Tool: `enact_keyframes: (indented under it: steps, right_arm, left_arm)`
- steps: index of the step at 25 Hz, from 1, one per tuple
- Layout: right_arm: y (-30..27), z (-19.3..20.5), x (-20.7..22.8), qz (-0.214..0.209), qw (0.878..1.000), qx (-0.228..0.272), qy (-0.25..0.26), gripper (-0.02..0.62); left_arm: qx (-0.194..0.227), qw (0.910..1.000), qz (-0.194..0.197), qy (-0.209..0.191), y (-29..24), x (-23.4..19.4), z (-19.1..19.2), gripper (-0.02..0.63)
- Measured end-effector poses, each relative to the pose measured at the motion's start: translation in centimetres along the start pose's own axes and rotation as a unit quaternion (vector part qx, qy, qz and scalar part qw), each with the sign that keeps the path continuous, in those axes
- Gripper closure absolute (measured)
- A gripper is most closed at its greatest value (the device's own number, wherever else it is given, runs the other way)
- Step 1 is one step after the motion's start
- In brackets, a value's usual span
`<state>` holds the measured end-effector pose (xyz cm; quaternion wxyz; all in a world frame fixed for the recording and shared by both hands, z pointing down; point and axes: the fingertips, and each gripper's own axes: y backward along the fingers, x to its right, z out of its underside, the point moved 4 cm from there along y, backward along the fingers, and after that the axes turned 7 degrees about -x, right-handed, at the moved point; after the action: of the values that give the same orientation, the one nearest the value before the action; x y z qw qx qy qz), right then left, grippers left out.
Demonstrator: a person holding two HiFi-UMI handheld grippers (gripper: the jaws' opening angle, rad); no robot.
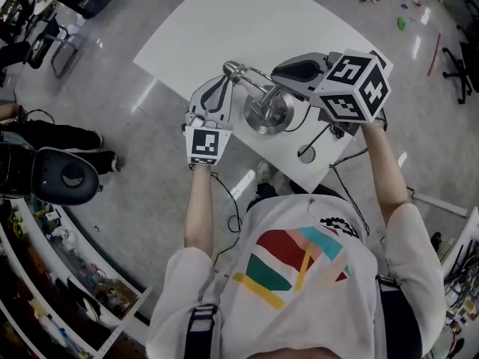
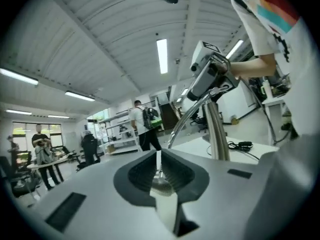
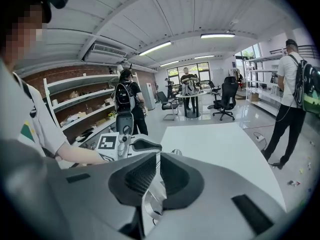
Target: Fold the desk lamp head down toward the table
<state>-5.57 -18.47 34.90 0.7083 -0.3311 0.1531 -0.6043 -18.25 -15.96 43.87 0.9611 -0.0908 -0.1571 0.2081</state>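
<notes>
Near the centre of the head view, a shiny silver metal desk lamp (image 1: 268, 111) with a round base stands close to the lower edge of the white rectangular tabletop (image 1: 247, 13). A thin curved arm (image 1: 253, 75) of the lamp runs from above the base toward the upper left of the frame.

The left gripper (image 1: 226, 79), grey with a black-and-white marker cube, comes from the lower left and meets the far end of this arm. In the left gripper view the left gripper (image 2: 159, 156) has its jaws pressed together on a small piece of shiny metal, which is the end part of the desk lamp. From there the curved arm (image 2: 186, 116) climbs to the upper right of the frame, beside the straight upright post (image 2: 217, 129). The right gripper (image 2: 207, 74) holds the lamp at the top of them. A black cable (image 2: 239, 145) lies on the tabletop behind the post.

The right gripper (image 1: 281, 73) comes from the right side of the head view, above the round base. In the right gripper view the right gripper (image 3: 158, 159) has its jaws almost together and they pinch a silver metal part of the lamp. The left gripper (image 3: 131, 145) shows at the left centre of that frame.

Several people stand on the glossy grey floor (image 1: 150, 185) in the background. A black office chair (image 3: 227, 96) stands far behind the tabletop.
</notes>
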Motion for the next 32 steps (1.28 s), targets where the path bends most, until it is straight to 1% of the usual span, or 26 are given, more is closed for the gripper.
enact_keyframes:
  steps: [2, 3, 5, 9, 10, 12, 14, 16, 19, 22, 26, 27, 29, 31, 32]
  right_arm:
    - [0.0, 0.0, 0.1, -0.002, 1.000, -0.002, 0.004, 0.563]
    - [0.0, 0.1, 0.1, -0.003, 1.000, -0.004, 0.006, 0.563]
    - [0.0, 0.2, 0.0, -0.004, 1.000, -0.007, 0.011, 0.563]
    - [0.3, 0.5, -0.1, -0.006, 1.000, -0.009, 0.013, 0.563]
    - [0.4, 0.5, -0.1, -0.007, 1.000, -0.008, 0.012, 0.563]
    - [0.5, 0.5, -0.1, -0.005, 1.000, -0.005, 0.008, 0.563]
    - [0.5, 0.5, -0.2, 0.000, 1.000, -0.001, 0.004, 0.563]
    - [0.4, 0.5, -0.2, 0.004, 1.000, 0.000, 0.003, 0.563]
    - [0.0, 0.3, -0.2, 0.005, 1.000, -0.001, 0.002, 0.563]
    - [-0.6, 0.0, -0.4, -0.003, 1.000, 0.003, -0.002, 0.563]
    - [-1.7, -0.4, -1.2, 0.000, 1.000, -0.004, 0.024, 0.563]
    - [-1.8, -0.4, -1.3, 0.001, 1.000, -0.005, 0.027, 0.563]
    - [-1.9, -0.3, -1.3, -0.002, 1.000, -0.001, 0.023, 0.563]
    - [-1.8, -0.2, -1.2, -0.004, 1.000, 0.004, 0.015, 0.563]
    - [-1.6, -0.1, -1.1, -0.001, 1.000, 0.007, 0.013, 0.563]
  left_arm:
    - [-0.007, 0.9983, 0.045, -0.037, -0.8, 0.8, -0.5, 0.504]
    - [-0.012, 0.9970, 0.056, -0.051, -1.1, 1.1, -0.7, 0.499]
    - [-0.022, 0.9954, 0.057, -0.074, -1.7, 1.4, -0.8, 0.495]
    - [-0.048, 0.9909, 0.041, -0.119, -2.6, 2.2, -0.5, 0.504]
    - [-0.052, 0.9903, 0.038, -0.124, -2.6, 2.3, -0.5, 0.532]
    - [-0.059, 0.9894, 0.041, -0.126, -2.6, 2.3, -0.7, 0.532]
    - [-0.070, 0.9875, 0.056, -0.129, -2.8, 2.7, -0.5, 0.534]
    - [-0.076, 0.9872, 0.071, -0.120, -2.8, 3.1, -0.1, 0.535]
    - [-0.074, 0.9897, 0.067, -0.103, -2.8, 3.1, 0.1, 0.535]
    - [-0.073, 0.9900, 0.067, -0.101, -2.9, 3.0, 0.0, 0.535]
    - [-0.079, 0.9910, 0.066, -0.086, -2.9, 2.9, -0.1, 0.534]
    - [-0.078, 0.9926, 0.058, -0.072, -2.9, 2.9, 0.0, 0.534]
    - [-0.068, 0.9967, 0.035, -0.026, -2.7, 3.0, 0.1, 0.534]
    - [-0.062, 0.9975, 0.018, 0.027, -2.4, 3.0, 0.1, 0.533]
    - [-0.063, 0.9969, 0.013, 0.046, -2.2, 3.1, 0.1, 0.532]
